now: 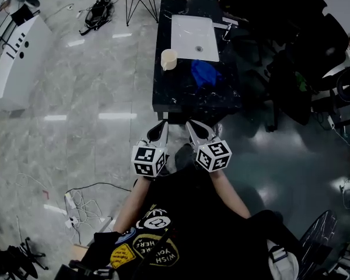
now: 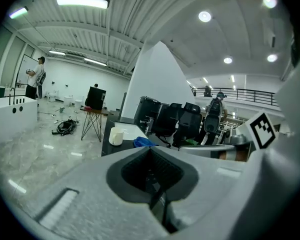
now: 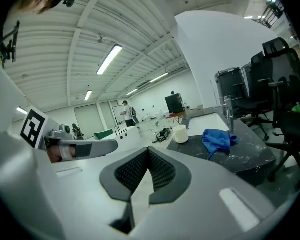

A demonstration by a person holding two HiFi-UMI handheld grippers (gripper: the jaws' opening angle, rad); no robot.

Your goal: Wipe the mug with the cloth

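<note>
A cream ceramic mug (image 1: 169, 59) stood upright on the black marble counter (image 1: 175, 93), with a crumpled blue cloth (image 1: 205, 73) near its four o'clock.

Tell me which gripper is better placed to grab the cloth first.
Right, by a slight margin. The right gripper and left gripper are both shut, empty and well short of the counter, but the blue cloth lies right of the mug, on the right gripper's side.
</note>
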